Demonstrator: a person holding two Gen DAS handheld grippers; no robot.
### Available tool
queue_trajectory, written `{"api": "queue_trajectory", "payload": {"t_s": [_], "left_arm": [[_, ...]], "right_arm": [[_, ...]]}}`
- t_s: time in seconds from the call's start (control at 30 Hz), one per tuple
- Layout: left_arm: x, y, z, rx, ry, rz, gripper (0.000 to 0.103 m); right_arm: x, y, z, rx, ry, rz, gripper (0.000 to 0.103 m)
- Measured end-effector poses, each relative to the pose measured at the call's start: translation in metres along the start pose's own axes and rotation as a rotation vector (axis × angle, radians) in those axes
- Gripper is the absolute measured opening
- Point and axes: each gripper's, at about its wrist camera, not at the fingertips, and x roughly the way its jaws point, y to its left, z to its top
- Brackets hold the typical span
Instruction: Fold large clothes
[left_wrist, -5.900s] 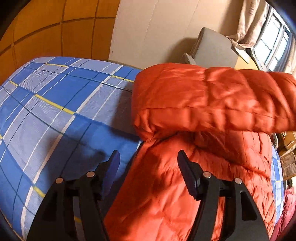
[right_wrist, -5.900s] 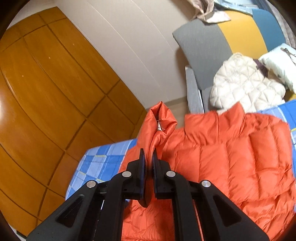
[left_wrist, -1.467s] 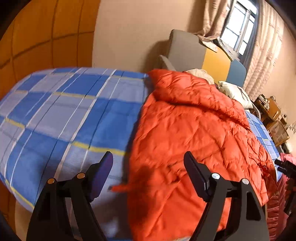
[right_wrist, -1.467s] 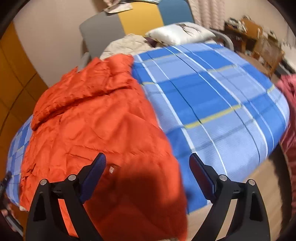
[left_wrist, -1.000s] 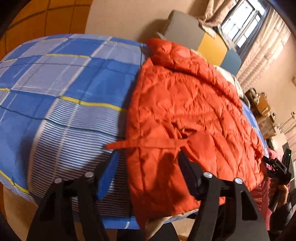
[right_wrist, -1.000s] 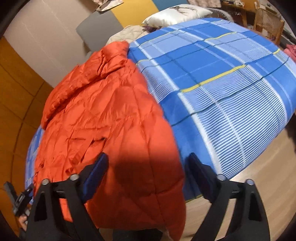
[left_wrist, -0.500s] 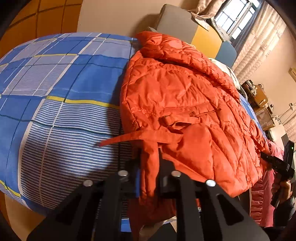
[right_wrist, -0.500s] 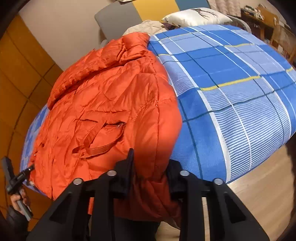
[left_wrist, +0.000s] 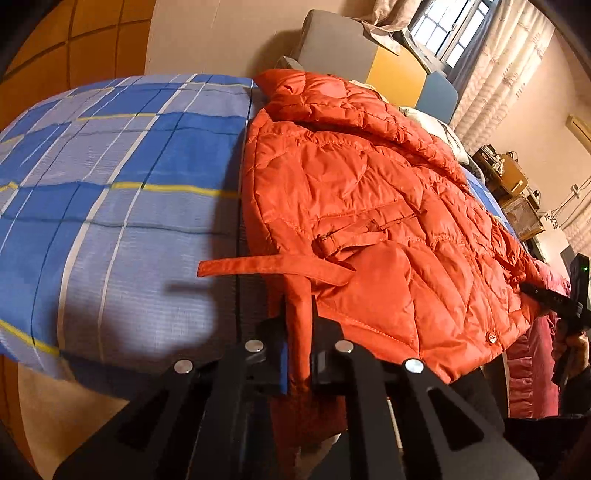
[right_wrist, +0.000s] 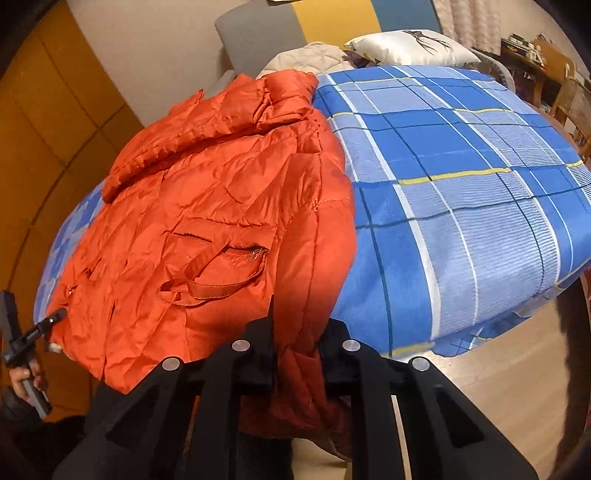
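An orange quilted down jacket lies spread on the bed, collar at the far end, hem hanging over the near edge. It also shows in the right wrist view. My left gripper is shut on the jacket's hem at one corner, beside a loose orange belt strap. My right gripper is shut on the thick hem at the other corner. The other gripper shows at the frame edge in each view.
The bed has a blue plaid sheet. A white pillow and a cream jacket lie at the headboard. Wooden wall panels stand on one side. Furniture stands by the curtains.
Both grippers, open over the jacket's lower edge a second ago, have closed on its hem at the two corners and now hold it.
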Motion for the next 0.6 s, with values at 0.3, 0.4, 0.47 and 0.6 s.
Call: {"api": "queue_trajectory", "payload": {"t_s": [0.3, 0.4, 0.47, 0.6], "left_arm": [[0.002, 0.012, 0.003, -0.048, -0.039, 0.08, 0.062], [0.003, 0.016, 0.002, -0.072, -0.034, 0.072, 0.064], [0.006, 0.018, 0.002, -0.08, -0.027, 0.069, 0.066], [0.011, 0.012, -0.003, -0.067, -0.028, 0.063, 0.066]], "right_arm": [[0.008, -0.006, 0.001, 0.03, 0.001, -0.006, 0.023], [0.007, -0.01, -0.002, 0.049, -0.011, -0.018, 0.035], [0.003, -0.016, -0.002, 0.075, -0.033, -0.024, 0.054], [0.001, -0.03, -0.003, 0.136, -0.06, 0.022, 0.061]]}}
